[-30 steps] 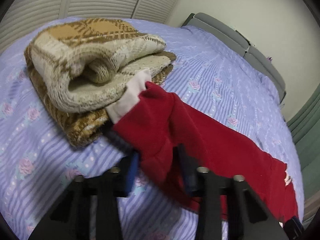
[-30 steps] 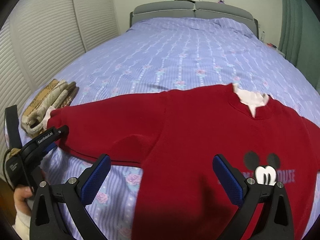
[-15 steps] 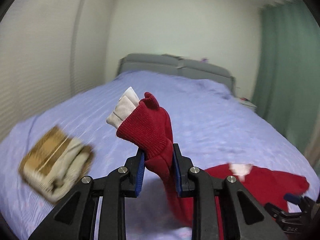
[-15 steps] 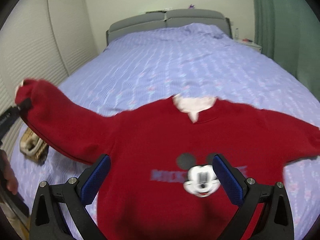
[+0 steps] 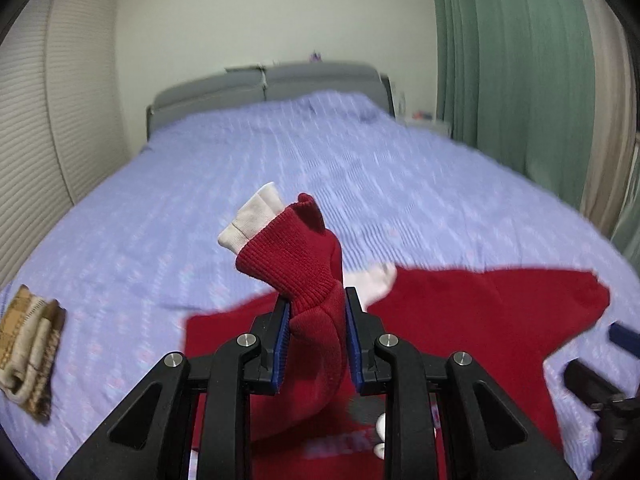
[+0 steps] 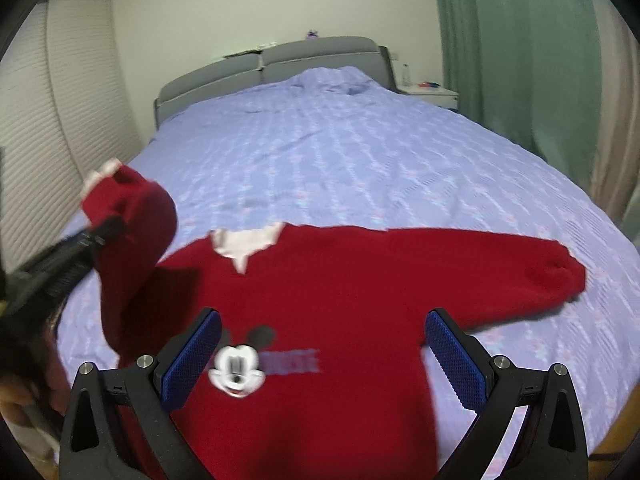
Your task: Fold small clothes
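A red sweater (image 6: 340, 288) with a Mickey Mouse print (image 6: 236, 372) and white collar lies face up on the bed. My left gripper (image 5: 314, 320) is shut on its left sleeve (image 5: 304, 248), whose red cuff and white inner cuff stick up above the jaws. In the right wrist view the raised sleeve (image 6: 132, 216) hangs above the sweater's left side, held by the left gripper (image 6: 96, 236). My right gripper (image 6: 324, 336) is open and empty above the sweater's chest. The other sleeve (image 6: 520, 268) lies stretched out to the right.
The bed has a lilac flowered sheet (image 5: 320, 168) and a grey headboard (image 5: 264, 84). A folded brown and cream knit (image 5: 28, 348) lies at the bed's left edge. Green curtains (image 5: 520, 60) hang on the right; louvred doors (image 5: 28, 120) stand on the left.
My left gripper has lifted the sleeve off the bed and carried it right, over the sweater's body. The folded knit is now far to the left. My right gripper stays open.
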The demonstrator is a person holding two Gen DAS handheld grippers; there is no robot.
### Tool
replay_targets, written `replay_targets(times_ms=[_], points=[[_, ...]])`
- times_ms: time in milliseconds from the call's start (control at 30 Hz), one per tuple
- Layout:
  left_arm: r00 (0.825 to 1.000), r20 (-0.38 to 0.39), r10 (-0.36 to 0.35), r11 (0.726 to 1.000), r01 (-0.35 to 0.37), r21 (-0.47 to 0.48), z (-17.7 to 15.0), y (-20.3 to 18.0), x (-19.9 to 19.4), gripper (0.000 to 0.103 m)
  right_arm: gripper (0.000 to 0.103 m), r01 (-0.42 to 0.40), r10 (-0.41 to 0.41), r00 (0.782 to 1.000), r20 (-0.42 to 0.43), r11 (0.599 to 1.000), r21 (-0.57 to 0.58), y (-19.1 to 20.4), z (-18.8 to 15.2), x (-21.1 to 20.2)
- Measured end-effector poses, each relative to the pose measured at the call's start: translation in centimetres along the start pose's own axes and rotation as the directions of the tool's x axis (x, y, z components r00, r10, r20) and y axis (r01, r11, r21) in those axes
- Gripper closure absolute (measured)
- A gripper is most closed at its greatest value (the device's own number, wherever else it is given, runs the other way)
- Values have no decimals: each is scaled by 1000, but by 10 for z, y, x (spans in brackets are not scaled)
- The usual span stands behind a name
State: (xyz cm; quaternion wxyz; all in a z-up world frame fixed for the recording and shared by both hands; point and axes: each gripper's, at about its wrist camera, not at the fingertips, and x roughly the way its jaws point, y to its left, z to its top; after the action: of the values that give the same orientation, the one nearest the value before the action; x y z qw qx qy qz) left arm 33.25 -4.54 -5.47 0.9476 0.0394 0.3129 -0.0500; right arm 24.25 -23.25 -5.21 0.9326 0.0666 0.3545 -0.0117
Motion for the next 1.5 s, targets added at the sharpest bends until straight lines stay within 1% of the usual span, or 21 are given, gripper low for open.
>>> replay_targets(times_ms=[67, 133, 300, 367, 400, 433, 467, 633, 667, 767, 833, 900, 933, 1000, 1100, 1200, 1267, 1300, 1333, 1400, 1500], points=[[999, -50, -1, 1000, 2, 23, -7, -20, 16, 78, 1, 14, -14, 1000, -3, 1000, 19, -13, -3, 1], [997, -82, 15, 999, -11, 46, -14, -33, 28, 78, 1, 23, -23, 1000, -13, 999, 44, -27, -7, 2], [991, -134, 19, 998, -10, 69, -28, -56, 45, 77, 1, 50, -48, 998, -27, 996, 70, -49, -16, 3], [988, -154, -10, 997, 20, 69, -30, -60, 49, 71, 1, 62, -60, 998, -30, 995, 75, -55, -19, 3], [986, -162, -34, 997, 45, 66, -31, -62, 51, 59, 1, 66, -63, 997, -33, 995, 79, -58, -20, 3], [983, -172, -62, 995, 73, 61, -31, -64, 50, 44, 1, 68, -66, 997, -35, 994, 83, -60, -21, 3], [981, -178, -82, 994, 94, 55, -31, -65, 49, 41, 1, 71, -68, 997, -37, 993, 90, -63, -23, 3], [976, -142, -165, 984, 172, 39, -28, -75, 20, 41, 1, 83, -79, 996, -40, 990, 114, -77, -26, 0], [977, -129, -171, 983, 177, 41, -26, -76, 12, 41, 1, 86, -82, 996, -41, 990, 116, -79, -27, -1], [982, -107, -154, 985, 161, 67, -18, -81, -13, 36, 1, 92, -88, 995, -36, 988, 124, -86, -28, -5], [987, -93, -134, 987, 142, 80, -15, -85, -32, 26, 1, 88, -84, 996, -34, 987, 133, -90, -29, -9], [988, -93, -119, 988, 127, 83, -11, -86, -44, 21, 1, 76, -73, 997, -31, 987, 138, -95, -29, -15], [989, -95, -116, 989, 124, 83, -10, -87, -49, 18, 1, 74, -71, 997, -28, 988, 139, -96, -28, -17], [988, -96, -118, 989, 126, 79, -10, -87, -60, 16, 1, 73, -72, 997, -12, 987, 144, -101, -26, -23], [992, -70, -106, 993, 109, 47, -18, -81, -72, 10, 1, 59, -60, 998, 0, 985, 162, -109, -25, -33], [995, -25, -101, 994, 102, 42, -36, -68, -85, 10, 1, 35, -41, 999, 31, 985, 168, -112, -25, -42], [997, 29, -67, 997, 65, 51, -56, -52, -93, 10, 1, 7, -13, 999, 34, 986, 169, -110, -24, -42], [998, 40, -50, 997, 48, 56, -62, -47, -94, 10, 1, -9, 3, 999, 36, 987, 163, -105, -24, -41], [998, 61, -15, 998, 11, 66, -72, -37, -95, 10, 1, -20, 14, 999, 40, 988, 153, -100, -25, -40], [998, 67, 22, 998, -26, 65, -85, -18, -95, 10, 1, -35, 31, 999, 36, 993, 113, -83, -26, -32], [998, 36, 55, 998, -55, 10, -100, 19, -87, 10, 1, -71, 69, 997, 17, 995, 77, -58, -30, -17]])
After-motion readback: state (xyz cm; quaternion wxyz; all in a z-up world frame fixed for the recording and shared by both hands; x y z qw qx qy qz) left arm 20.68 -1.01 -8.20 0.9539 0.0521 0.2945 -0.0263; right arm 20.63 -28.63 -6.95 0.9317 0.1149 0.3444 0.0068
